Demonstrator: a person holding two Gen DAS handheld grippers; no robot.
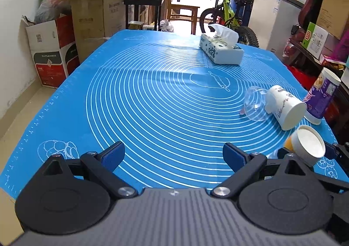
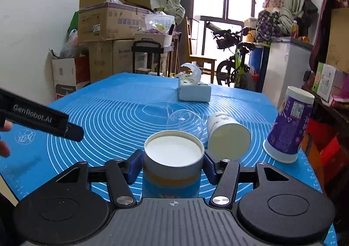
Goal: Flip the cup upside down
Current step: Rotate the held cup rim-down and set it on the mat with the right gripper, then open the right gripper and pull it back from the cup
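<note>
Cup (image 2: 173, 158), paper, white interior, orange band: clamped between the blue pads of the right tool (image 2: 173, 164), lifted above the blue mat (image 2: 109, 110), mouth tipped toward the far end of the bench. Just beyond: clear glass (image 2: 185, 122) and white mug (image 2: 228, 137), both on their sides, touching. Purple cup (image 2: 288, 126) inverted near the right edge. Tissue box (image 2: 194, 91) farther back. Left tool (image 1: 173, 156): fingers spread apart, holding nothing.

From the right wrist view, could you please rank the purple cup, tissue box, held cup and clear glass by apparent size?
1. Held cup, in the right claw, nearest the lens.
2. Purple cup.
3. Tissue box and clear glass: look alike; the box sits farther away.
</note>
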